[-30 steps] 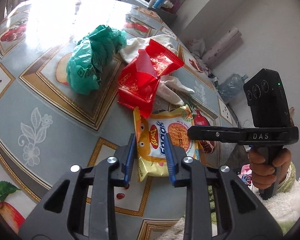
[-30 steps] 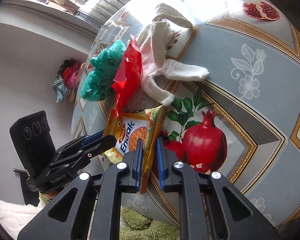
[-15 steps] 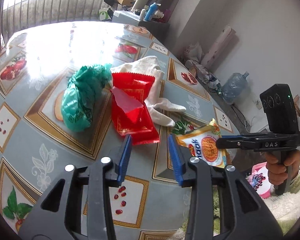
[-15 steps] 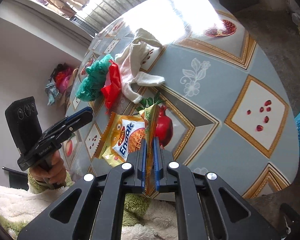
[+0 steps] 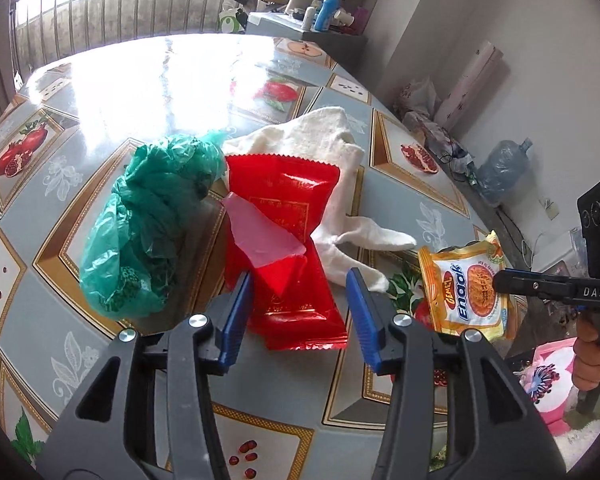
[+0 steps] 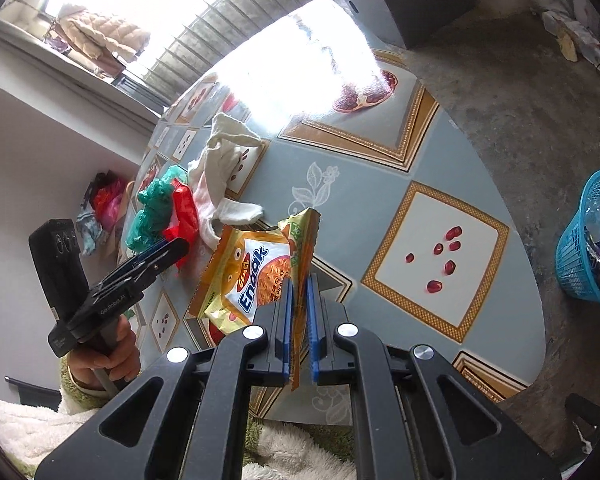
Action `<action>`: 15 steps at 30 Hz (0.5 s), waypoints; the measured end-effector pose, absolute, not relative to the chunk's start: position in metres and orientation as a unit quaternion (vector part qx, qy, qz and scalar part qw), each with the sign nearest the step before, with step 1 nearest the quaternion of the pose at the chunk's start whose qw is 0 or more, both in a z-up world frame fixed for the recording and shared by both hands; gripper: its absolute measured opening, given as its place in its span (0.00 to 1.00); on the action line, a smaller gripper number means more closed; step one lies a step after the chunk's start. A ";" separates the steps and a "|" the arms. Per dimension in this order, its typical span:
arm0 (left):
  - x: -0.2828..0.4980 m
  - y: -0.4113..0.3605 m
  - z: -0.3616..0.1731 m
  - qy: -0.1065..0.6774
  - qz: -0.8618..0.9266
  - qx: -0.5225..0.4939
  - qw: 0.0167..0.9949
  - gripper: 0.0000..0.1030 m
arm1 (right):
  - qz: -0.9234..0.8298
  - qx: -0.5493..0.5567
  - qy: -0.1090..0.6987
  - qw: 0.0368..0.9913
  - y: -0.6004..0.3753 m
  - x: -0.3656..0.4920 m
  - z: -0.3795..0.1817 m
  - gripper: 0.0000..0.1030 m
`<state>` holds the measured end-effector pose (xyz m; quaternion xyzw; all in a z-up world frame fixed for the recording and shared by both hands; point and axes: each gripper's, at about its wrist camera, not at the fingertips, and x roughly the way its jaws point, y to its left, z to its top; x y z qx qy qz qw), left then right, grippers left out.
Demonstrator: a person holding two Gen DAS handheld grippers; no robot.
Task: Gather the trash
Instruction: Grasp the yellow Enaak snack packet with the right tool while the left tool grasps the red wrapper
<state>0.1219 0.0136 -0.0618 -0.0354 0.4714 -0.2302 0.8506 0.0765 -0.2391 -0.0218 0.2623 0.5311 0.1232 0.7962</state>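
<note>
My right gripper (image 6: 298,292) is shut on a yellow Enaak snack packet (image 6: 252,268) and holds it above the table's near edge; the packet also shows in the left wrist view (image 5: 466,288). My left gripper (image 5: 298,280) is open and empty, its fingers either side of the near end of a red wrapper (image 5: 288,240) on the table. A crumpled green plastic bag (image 5: 148,224) lies left of the wrapper. A white cloth (image 5: 332,176) lies behind and right of it. A blue basket (image 6: 588,248) holding trash stands on the floor at the right.
The round table (image 6: 380,184) has a fruit-patterned oilcloth. A shelf with bottles (image 5: 324,16) stands behind it. A large water bottle (image 5: 500,172) and clutter lie along the wall at the right. A pink item (image 5: 548,380) lies on the floor.
My right gripper has lifted the snack packet off the table and carried it right, away from the pile. My left gripper has pulled back, risen and opened wider over the red wrapper.
</note>
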 end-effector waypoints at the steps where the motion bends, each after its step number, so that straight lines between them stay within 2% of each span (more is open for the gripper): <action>1: 0.122 0.013 -0.063 0.474 -0.227 -0.032 0.850 0.43 | 0.123 0.264 0.532 0.795 -0.240 0.077 -0.023 0.07; 8: 0.119 0.004 -0.063 0.465 -0.217 0.001 0.858 0.43 | 0.123 0.275 0.537 0.788 -0.242 0.082 -0.033 0.07; 11: 0.120 0.005 -0.063 0.463 -0.210 0.009 0.861 0.37 | 0.124 0.280 0.537 0.786 -0.243 0.082 -0.036 0.07; 15: 0.121 0.006 -0.064 0.466 -0.220 -0.001 0.857 0.24 | 0.124 0.285 0.534 0.787 -0.244 0.081 -0.036 0.07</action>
